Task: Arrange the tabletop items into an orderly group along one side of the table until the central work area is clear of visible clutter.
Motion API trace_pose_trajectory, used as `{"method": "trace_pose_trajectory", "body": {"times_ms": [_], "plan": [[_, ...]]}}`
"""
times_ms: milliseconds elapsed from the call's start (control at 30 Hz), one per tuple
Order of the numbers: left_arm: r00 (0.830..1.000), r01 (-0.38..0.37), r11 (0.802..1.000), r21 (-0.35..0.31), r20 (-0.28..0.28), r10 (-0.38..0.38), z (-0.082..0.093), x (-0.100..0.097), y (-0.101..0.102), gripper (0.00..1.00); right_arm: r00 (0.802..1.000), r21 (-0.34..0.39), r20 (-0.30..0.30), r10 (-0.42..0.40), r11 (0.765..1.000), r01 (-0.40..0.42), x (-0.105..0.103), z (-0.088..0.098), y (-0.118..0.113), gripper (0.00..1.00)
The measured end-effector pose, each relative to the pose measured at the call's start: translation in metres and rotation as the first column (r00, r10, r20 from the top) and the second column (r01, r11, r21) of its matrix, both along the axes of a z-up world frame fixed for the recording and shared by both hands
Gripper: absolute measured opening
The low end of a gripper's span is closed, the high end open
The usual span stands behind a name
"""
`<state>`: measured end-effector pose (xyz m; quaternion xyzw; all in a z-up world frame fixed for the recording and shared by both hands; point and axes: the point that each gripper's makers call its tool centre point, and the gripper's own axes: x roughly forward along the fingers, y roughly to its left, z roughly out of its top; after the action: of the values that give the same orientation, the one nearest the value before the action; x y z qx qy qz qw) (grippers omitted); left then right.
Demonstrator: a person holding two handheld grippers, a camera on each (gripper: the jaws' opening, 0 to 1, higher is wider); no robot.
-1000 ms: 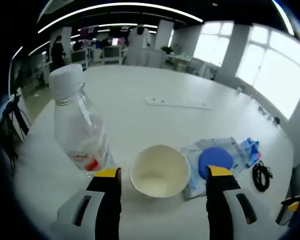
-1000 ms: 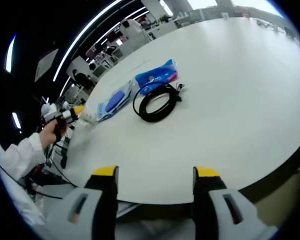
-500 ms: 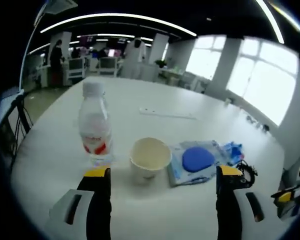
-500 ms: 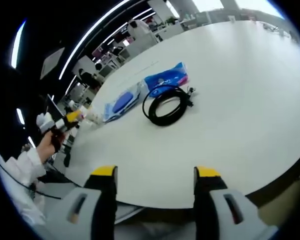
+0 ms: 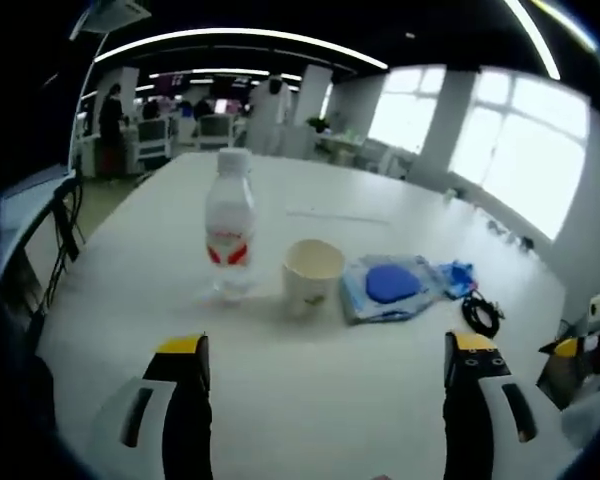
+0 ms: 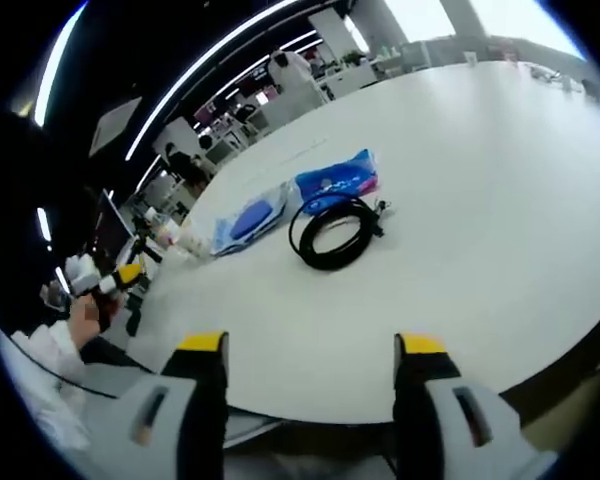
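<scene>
Five items lined up on white table (image 5: 310,400): water bottle (image 5: 230,225), upright; paper cup (image 5: 313,274) just beside it on the window side, upright, mouth open; next past the cup, clear pouch with blue disc (image 5: 390,288); then blue packet (image 6: 337,181) and black cable coil (image 6: 334,232), coil touching or nearly touching the packet. Row reads as already grouped along one side; broad bare tabletop on the near side of the cup. Risks, judged from layout: bottle tall and narrow, likely to tip if clipped near the cap on a further approach, and falling toward the cup would knock that over too; cup light, liable to skid or crumple if squeezed at the rim; cable loose, loops could snag a jaw and drag the packet out of line. Left gripper (image 5: 325,350) level with the table, well back from the cup, pointing at the row, jaws spread wide, nothing between them. Right gripper (image 6: 310,350) near the table edge, angled down over the tabletop, well apart from the coil, jaws likewise wide apart and holding nothing. Left gripper also visible far off in right gripper view, in a hand (image 6: 83,312), past the bottle end of the row.
</scene>
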<state>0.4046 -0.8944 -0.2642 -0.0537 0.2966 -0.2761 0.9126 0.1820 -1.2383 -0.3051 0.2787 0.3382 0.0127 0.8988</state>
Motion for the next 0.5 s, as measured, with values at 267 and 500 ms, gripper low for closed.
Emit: {"method": "trace_pose_trajectory", "body": {"times_ms": [267, 500], "plan": [[1.0, -0.025, 1.0, -0.01, -0.001, 0.025, 0.001, -0.012, 0.023, 0.93, 0.999, 0.007, 0.021, -0.034, 0.999, 0.034, 0.0, 0.004, 0.0, 0.66], [0.999, -0.035, 0.999, -0.025, 0.009, 0.035, 0.007, -0.01, 0.036, 0.93, 1.0, 0.005, 0.016, -0.017, 1.0, 0.017, -0.002, 0.002, 0.015, 0.66]]}}
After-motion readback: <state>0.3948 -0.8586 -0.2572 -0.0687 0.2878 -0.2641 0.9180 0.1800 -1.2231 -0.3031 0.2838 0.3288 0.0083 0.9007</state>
